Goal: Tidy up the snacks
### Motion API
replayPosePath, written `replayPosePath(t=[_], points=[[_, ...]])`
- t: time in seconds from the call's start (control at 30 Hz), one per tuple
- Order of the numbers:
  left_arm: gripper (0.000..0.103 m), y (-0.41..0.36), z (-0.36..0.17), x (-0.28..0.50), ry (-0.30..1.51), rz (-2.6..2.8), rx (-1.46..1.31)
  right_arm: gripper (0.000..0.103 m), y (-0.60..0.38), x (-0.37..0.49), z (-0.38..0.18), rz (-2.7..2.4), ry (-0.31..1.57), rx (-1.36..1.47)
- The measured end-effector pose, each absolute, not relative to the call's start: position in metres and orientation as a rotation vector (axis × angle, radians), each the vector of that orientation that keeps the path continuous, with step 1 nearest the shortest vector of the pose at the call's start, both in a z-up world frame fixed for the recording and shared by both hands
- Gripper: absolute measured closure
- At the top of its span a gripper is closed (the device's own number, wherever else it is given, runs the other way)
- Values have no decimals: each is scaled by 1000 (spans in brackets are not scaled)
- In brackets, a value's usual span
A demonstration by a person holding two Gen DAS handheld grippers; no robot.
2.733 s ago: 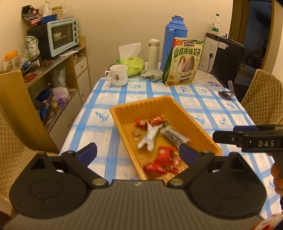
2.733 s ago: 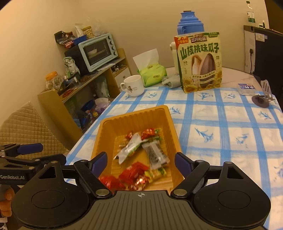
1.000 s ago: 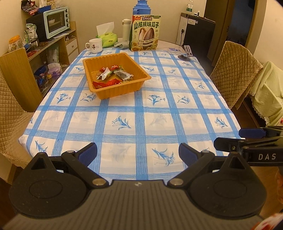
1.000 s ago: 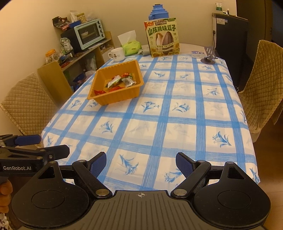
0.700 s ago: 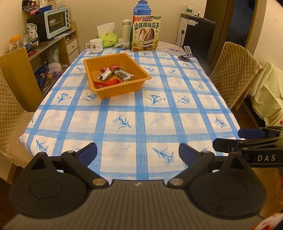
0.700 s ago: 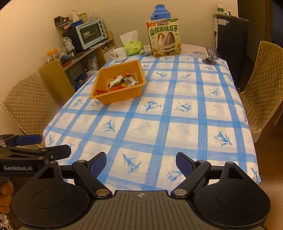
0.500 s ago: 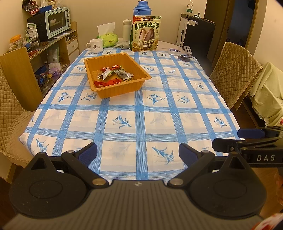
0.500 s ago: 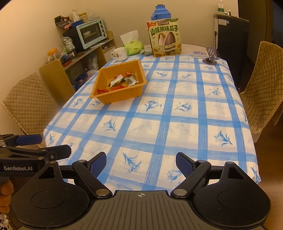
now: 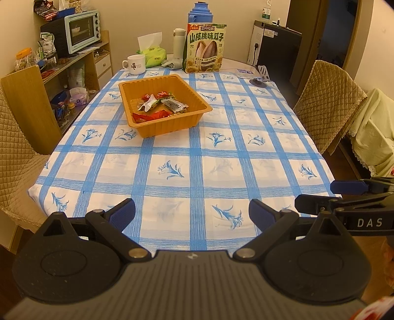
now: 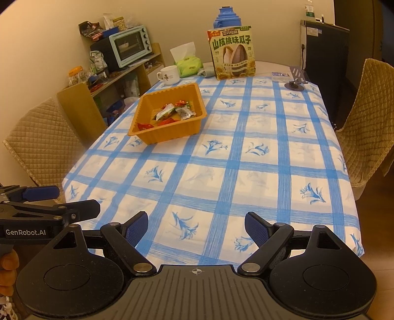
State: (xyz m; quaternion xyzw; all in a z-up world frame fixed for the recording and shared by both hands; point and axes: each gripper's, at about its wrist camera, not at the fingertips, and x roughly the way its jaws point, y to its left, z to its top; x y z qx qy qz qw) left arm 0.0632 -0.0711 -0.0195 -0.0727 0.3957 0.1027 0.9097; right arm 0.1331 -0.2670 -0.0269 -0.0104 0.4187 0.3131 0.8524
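Note:
An orange tray (image 9: pixel 170 124) (image 10: pixel 172 134) stands on the far left part of the blue-checked table (image 9: pixel 197 157) (image 10: pixel 234 157). It holds several wrapped snacks (image 9: pixel 157 107) (image 10: pixel 172 114), red, white and dark. A large sunflower-seed bag (image 9: pixel 205 48) (image 10: pixel 232 53) stands upright at the far end. My left gripper (image 9: pixel 192 214) is open and empty at the table's near edge. My right gripper (image 10: pixel 196 227) is open and empty beside it, to its right. Each shows at the edge of the other's view.
A white mug (image 9: pixel 135 64), tissue pack (image 9: pixel 151 53), white flask (image 9: pixel 179 43) and blue thermos (image 9: pixel 199 13) stand at the far end. A phone stand (image 9: pixel 261 77) sits far right. Quilted chairs (image 9: pixel 325 103) (image 10: pixel 46 137) flank the table. A shelf with a toaster oven (image 9: pixel 78 30) stands left.
Both grippers have pulled back from right over the tray to the table's near edge. In the last second they barely moved. The tray and snacks stayed in place.

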Motion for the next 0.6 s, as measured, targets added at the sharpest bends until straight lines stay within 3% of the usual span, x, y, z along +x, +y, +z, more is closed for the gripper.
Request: replayPosePath(t=[0.6], points=[[5, -67, -16, 67, 815, 223, -158, 18, -258, 138, -26, 674, 886, -30]])
